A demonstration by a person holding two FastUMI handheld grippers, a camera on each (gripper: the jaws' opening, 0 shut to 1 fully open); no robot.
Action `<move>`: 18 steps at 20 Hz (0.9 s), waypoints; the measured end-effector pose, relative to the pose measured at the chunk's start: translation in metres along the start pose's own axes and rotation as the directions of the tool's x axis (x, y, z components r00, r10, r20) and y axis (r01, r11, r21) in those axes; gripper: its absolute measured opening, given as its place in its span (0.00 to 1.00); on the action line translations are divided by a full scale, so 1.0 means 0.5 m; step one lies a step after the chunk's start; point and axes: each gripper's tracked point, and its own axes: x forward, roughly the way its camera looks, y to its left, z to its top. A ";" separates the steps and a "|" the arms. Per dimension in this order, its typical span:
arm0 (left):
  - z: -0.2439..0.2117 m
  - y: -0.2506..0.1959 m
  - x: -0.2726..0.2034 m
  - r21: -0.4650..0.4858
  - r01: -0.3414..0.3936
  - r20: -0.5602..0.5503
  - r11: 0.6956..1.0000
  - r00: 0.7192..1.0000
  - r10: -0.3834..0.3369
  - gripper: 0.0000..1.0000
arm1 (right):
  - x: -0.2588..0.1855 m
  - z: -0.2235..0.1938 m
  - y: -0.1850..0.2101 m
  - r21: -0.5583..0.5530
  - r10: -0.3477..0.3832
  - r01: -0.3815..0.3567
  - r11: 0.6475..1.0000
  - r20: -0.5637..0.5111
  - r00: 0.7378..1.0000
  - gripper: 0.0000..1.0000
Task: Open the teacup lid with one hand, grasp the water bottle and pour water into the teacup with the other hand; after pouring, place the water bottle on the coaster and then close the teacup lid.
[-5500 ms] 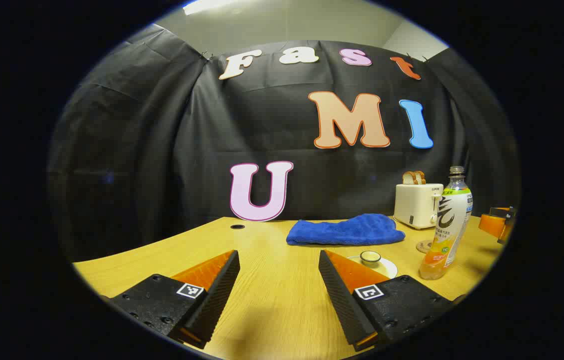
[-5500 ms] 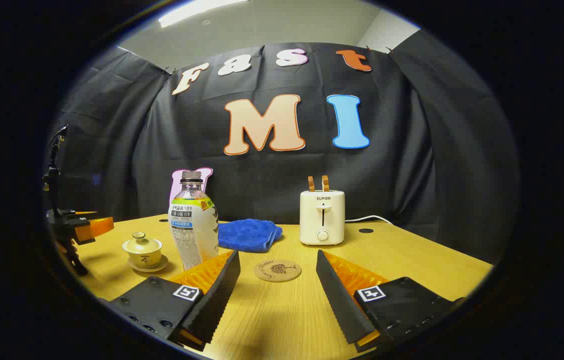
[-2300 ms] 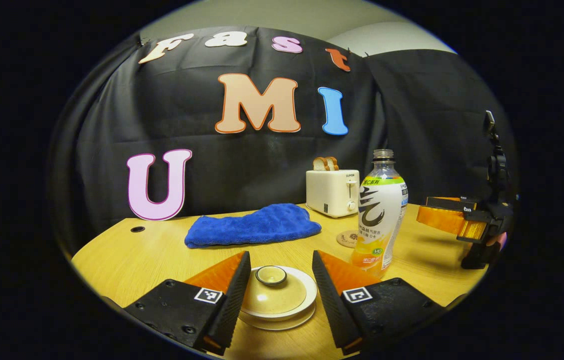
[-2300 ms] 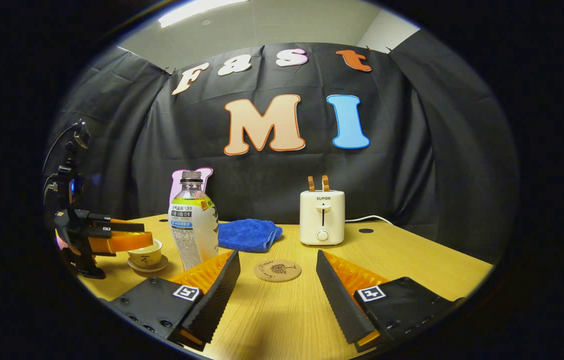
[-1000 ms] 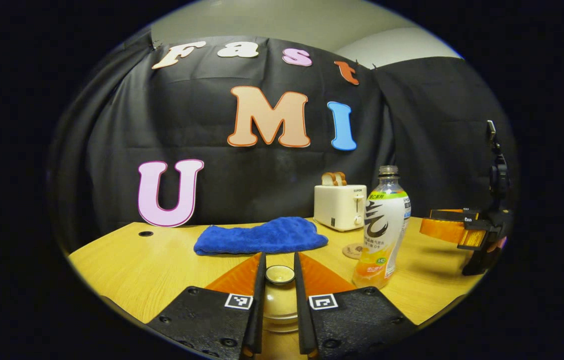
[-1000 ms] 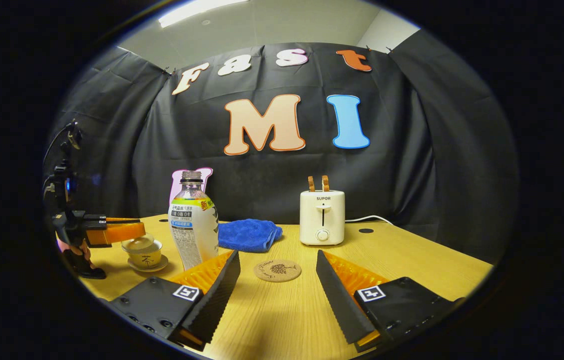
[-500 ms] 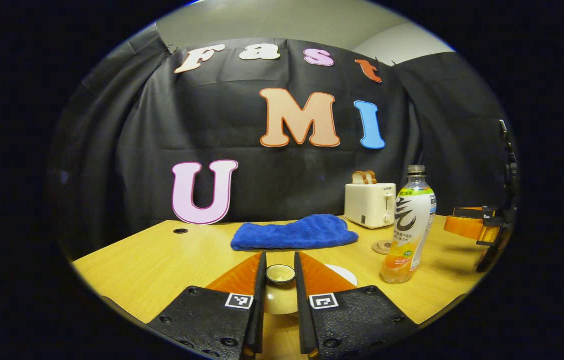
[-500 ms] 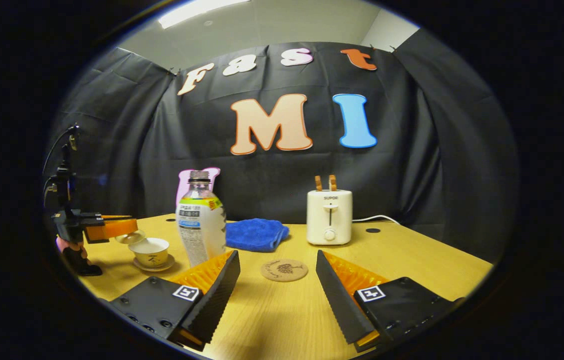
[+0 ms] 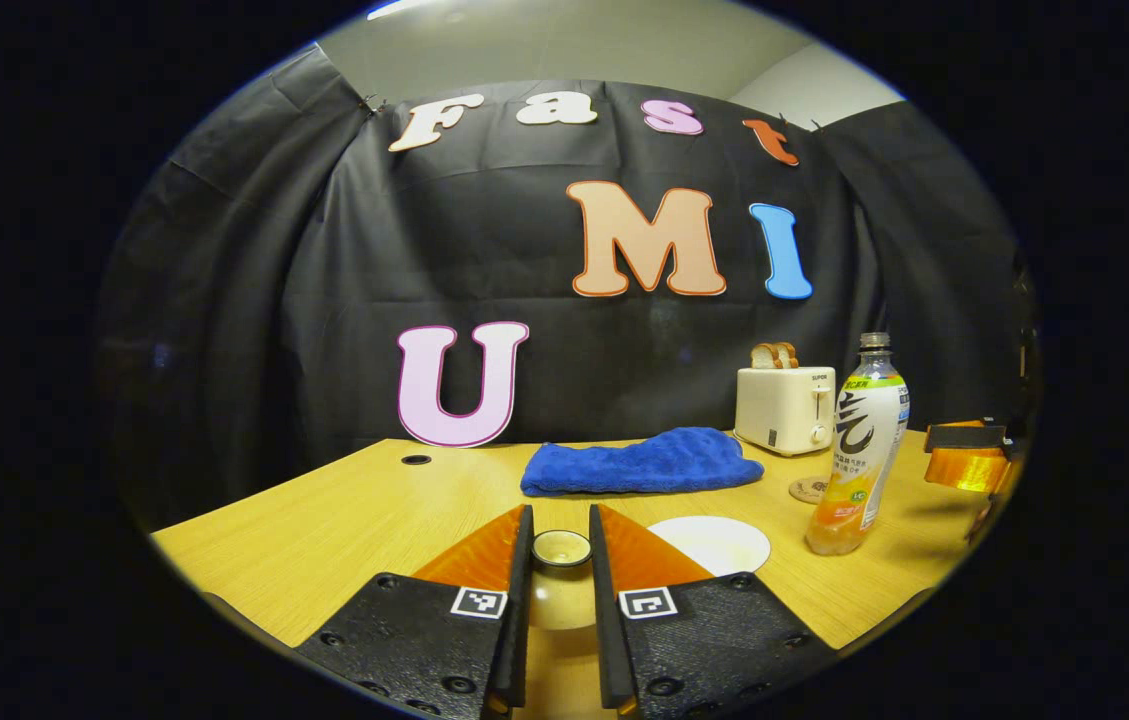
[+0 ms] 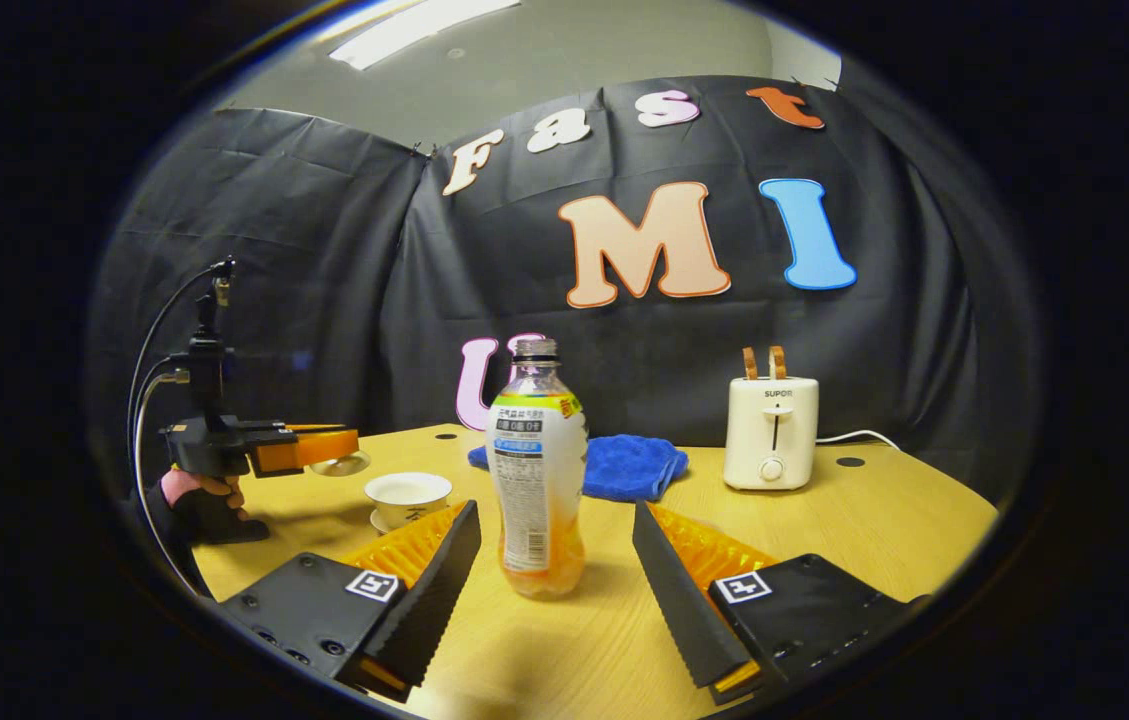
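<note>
- The teacup lid (image 9: 561, 548) sat pinched by its knob in your left gripper (image 9: 560, 560), off the teacup (image 10: 408, 494).
- The water bottle (image 10: 536, 470) stood between your right gripper's (image 10: 557, 560) wide-open fingers, at 12 o'clock, unheld.
- The toaster (image 10: 770, 432) stood at 1 o'clock.

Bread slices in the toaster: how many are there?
2. Both bread slices stand upright side by side in the slots of the toaster, at the back of the table by the booth wall.
</note>
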 end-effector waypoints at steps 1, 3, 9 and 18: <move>-0.001 0.000 -0.001 0.000 0.001 -0.001 1.000 1.000 -0.001 0.26 | 0.005 0.001 0.005 0.000 0.002 -0.002 1.000 -0.002 1.000 0.94; 0.000 0.001 -0.001 0.000 0.006 -0.001 1.000 1.000 -0.006 0.26 | 0.010 -0.003 0.008 0.002 0.001 -0.001 1.000 -0.008 1.000 0.94; -0.002 0.005 -0.002 0.000 0.009 -0.001 1.000 1.000 -0.009 0.26 | 0.054 -0.027 0.018 0.007 0.007 -0.007 1.000 -0.084 0.996 0.98; 0.000 0.024 -0.005 0.001 0.003 0.000 1.000 1.000 -0.003 0.26 | 0.132 -0.062 0.024 0.009 -0.039 0.042 0.999 -0.185 0.982 0.94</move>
